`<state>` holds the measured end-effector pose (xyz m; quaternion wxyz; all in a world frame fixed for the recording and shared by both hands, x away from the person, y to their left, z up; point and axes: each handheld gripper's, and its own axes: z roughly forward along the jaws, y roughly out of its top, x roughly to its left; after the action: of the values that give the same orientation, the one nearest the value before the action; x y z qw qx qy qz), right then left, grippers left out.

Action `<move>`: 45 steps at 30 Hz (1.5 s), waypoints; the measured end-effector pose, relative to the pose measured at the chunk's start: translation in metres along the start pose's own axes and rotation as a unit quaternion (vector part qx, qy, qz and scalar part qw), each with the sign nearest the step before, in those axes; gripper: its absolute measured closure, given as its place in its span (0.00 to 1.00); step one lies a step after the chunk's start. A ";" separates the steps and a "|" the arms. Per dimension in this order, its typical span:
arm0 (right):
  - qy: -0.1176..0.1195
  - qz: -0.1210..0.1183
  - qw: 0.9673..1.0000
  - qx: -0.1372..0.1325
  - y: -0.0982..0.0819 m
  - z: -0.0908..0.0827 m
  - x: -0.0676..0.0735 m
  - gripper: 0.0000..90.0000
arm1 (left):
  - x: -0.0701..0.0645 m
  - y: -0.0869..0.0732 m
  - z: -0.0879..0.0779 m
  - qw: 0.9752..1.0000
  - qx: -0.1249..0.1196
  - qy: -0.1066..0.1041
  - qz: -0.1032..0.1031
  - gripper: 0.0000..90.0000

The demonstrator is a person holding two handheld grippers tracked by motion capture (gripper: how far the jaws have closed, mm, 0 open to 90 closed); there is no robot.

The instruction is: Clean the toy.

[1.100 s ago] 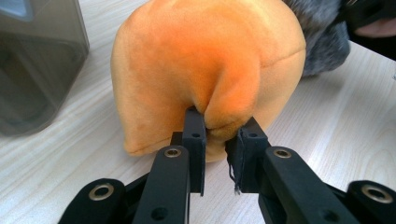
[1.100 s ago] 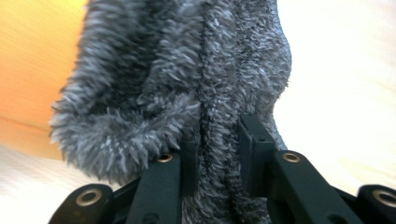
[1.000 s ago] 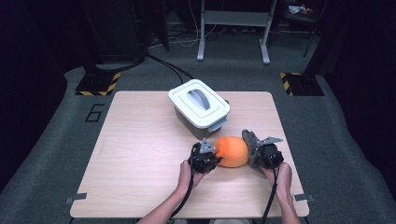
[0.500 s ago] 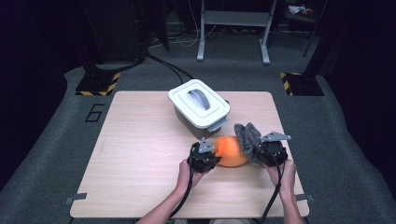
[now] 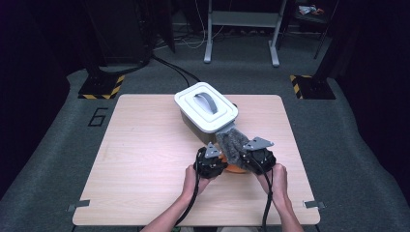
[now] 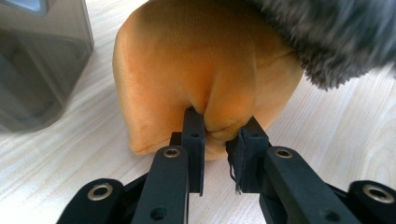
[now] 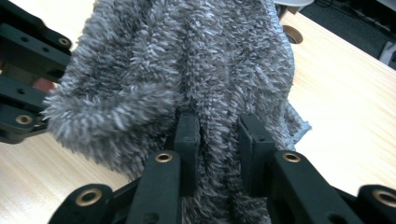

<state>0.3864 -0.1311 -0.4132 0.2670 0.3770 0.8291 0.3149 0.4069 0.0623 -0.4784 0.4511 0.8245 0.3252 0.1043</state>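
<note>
The left gripper (image 6: 219,128) pinches a fold of an orange cloth (image 6: 196,65), its two black jaws closed on the bunched fabric near the lower edge of the bundle, which rests on the pale wooden table (image 6: 336,135). In the high view the same left gripper (image 5: 211,164) sits low over the table, held in the person's left hand (image 5: 192,179), with a sliver of the orange cloth (image 5: 236,168) showing between the two tools. The right gripper (image 7: 218,128) is clamped on a grey fleecy cloth (image 7: 187,60), a ridge of the pile squeezed between its jaws while the rest of the fabric drapes around and above them. From above, the right gripper (image 5: 256,157), held in the right hand (image 5: 275,176), carries the grey cloth (image 5: 231,142) raised over the orange one, the grey fabric stretching up and back toward a lidded bin (image 5: 205,112) that stands near the middle of the table. The bin has a white lid with a grey handle (image 5: 205,100) and translucent grey walls, one of which also appears at the upper left of the left gripper view (image 6: 39,65), just beside the orange bundle. The table (image 5: 140,159) stands on a grey floor mat marked with the numeral 6 (image 5: 98,117).
</note>
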 end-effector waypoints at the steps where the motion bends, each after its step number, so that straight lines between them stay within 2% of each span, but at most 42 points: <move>1: -0.001 0.008 1.000 0.000 -0.001 0.000 -0.001 0.80 | 0.000 0.000 0.000 1.000 0.000 0.000 0.000 0.86; 2: 0.002 0.006 1.000 0.000 -0.001 0.000 -0.003 0.80 | 0.000 0.000 0.000 1.000 0.000 -0.001 0.000 0.86; 3: 0.000 0.014 1.000 0.000 -0.002 0.000 -0.004 0.80 | 0.000 0.000 0.000 1.000 0.001 0.001 0.005 0.86; 8: -0.005 0.033 0.999 0.001 -0.010 0.001 -0.016 0.80 | 0.000 -0.001 0.000 1.000 0.002 -0.002 0.000 0.86; 9: -0.006 0.043 0.999 0.003 -0.012 0.001 -0.019 0.80 | 0.000 -0.001 0.000 1.000 0.002 0.000 0.001 0.86; 10: -0.004 0.043 0.999 0.002 -0.013 0.001 -0.023 0.80 | 0.001 -0.001 0.000 1.000 0.003 -0.001 0.001 0.86; 20: -0.003 0.099 0.995 0.007 -0.035 0.009 -0.049 0.80 | 0.001 -0.001 0.001 1.000 0.004 -0.004 0.000 0.86; 21: -0.006 0.096 0.995 0.010 -0.037 0.010 -0.052 0.80 | 0.001 -0.001 0.001 1.000 0.003 -0.003 0.000 0.86; 31: -0.005 0.140 0.990 0.034 -0.058 0.028 -0.071 0.80 | 0.001 -0.001 0.001 1.000 0.005 -0.005 0.000 0.86; 34: 0.001 0.147 0.988 0.041 -0.065 0.035 -0.076 0.80 | 0.002 -0.001 0.001 1.000 0.005 -0.005 -0.002 0.86; 36: 0.008 0.161 0.986 0.047 -0.070 0.040 -0.078 0.80 | 0.002 -0.001 0.001 1.000 0.005 -0.006 -0.005 0.86; 37: 0.009 0.159 0.986 0.049 -0.071 0.042 -0.080 0.80 | 0.003 -0.001 0.001 1.000 0.003 -0.008 -0.006 0.86; 38: 0.019 0.167 0.985 0.050 -0.074 0.046 -0.081 0.80 | 0.004 -0.001 0.001 1.000 0.004 -0.010 -0.007 0.86; 41: 0.024 0.174 0.983 0.060 -0.077 0.051 -0.083 0.80 | 0.004 -0.001 0.001 1.000 0.004 -0.010 -0.008 0.86; 45: 0.029 0.179 0.982 0.057 -0.077 0.047 -0.087 0.80 | 0.005 0.000 0.000 1.000 0.005 -0.008 -0.008 0.86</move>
<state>0.4331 -0.2245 -0.4824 0.1602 0.5245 0.7722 0.3208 0.4107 0.0658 -0.4792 0.4503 0.8250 0.3286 0.0931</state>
